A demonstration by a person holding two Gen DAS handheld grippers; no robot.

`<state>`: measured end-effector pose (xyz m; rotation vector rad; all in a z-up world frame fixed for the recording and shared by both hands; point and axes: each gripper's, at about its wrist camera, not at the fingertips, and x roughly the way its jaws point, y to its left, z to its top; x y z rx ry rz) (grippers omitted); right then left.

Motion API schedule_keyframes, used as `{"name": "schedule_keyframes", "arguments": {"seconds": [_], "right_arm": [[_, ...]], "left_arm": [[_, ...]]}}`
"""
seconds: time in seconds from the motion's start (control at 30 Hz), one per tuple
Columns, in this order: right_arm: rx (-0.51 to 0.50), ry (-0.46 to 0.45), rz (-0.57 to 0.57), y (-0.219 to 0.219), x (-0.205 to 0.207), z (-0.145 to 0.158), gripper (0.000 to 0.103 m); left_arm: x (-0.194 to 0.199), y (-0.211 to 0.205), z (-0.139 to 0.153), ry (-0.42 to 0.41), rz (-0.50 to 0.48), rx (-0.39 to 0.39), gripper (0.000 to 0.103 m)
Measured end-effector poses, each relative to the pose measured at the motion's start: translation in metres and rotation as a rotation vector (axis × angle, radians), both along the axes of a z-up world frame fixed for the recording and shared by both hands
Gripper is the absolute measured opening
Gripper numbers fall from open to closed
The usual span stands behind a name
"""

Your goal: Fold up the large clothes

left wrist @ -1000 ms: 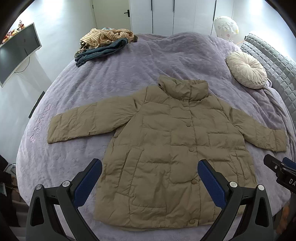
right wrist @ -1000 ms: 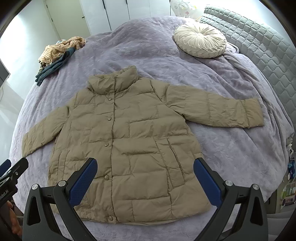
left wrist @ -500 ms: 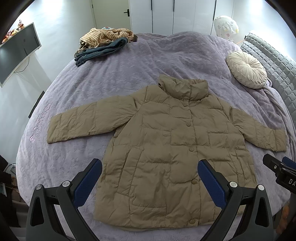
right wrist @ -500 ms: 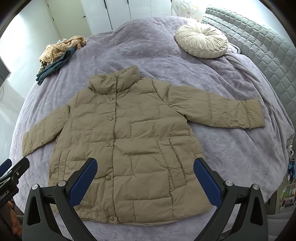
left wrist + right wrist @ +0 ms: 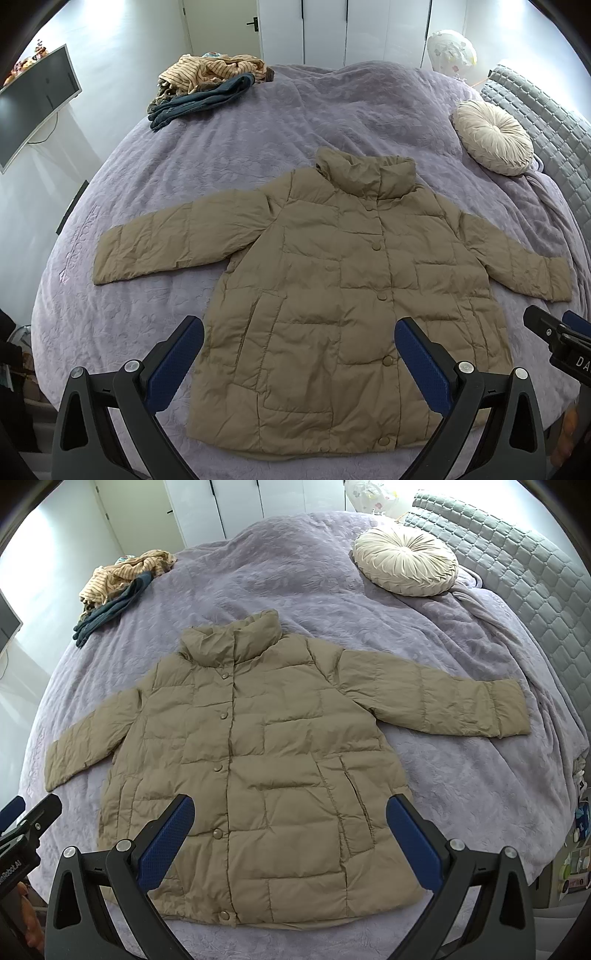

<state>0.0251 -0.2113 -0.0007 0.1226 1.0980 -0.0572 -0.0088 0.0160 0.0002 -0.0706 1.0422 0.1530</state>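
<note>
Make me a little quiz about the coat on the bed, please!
1. True or false: the coat lies flat with both sleeves spread out.
2. What sits nearest the coat's collar? A) the round cushion B) the clothes pile C) the screen
3. Fill in: the left gripper and right gripper are both ____ and hold nothing.

Key: 1 true; 2 A; 3 open.
</note>
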Motion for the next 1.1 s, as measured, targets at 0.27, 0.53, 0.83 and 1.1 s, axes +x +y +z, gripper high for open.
{"name": "schedule_keyframes", "arguments": {"seconds": [0.27, 0.53, 0.83, 1.1], "right_arm": [[0.001, 0.002, 0.000, 0.000, 0.000, 0.000, 0.103], [0.000, 0.003, 0.001, 0.001, 0.000, 0.000, 0.103], [0.001, 0.005, 0.004, 0.003, 0.001, -0.001, 0.103], [0.005, 0.018, 0.003, 0.013, -0.002, -0.006, 0.103]], "left_arm": [[0.001, 0.001, -0.003, 0.004, -0.001, -0.002, 0.103], [0.001, 0.001, -0.003, 0.006, -0.001, -0.005, 0.103], [0.004, 0.001, -0.005, 0.018, -0.001, -0.011, 0.103], [0.005, 0.001, -0.008, 0.025, -0.004, -0.021, 0.103]]}}
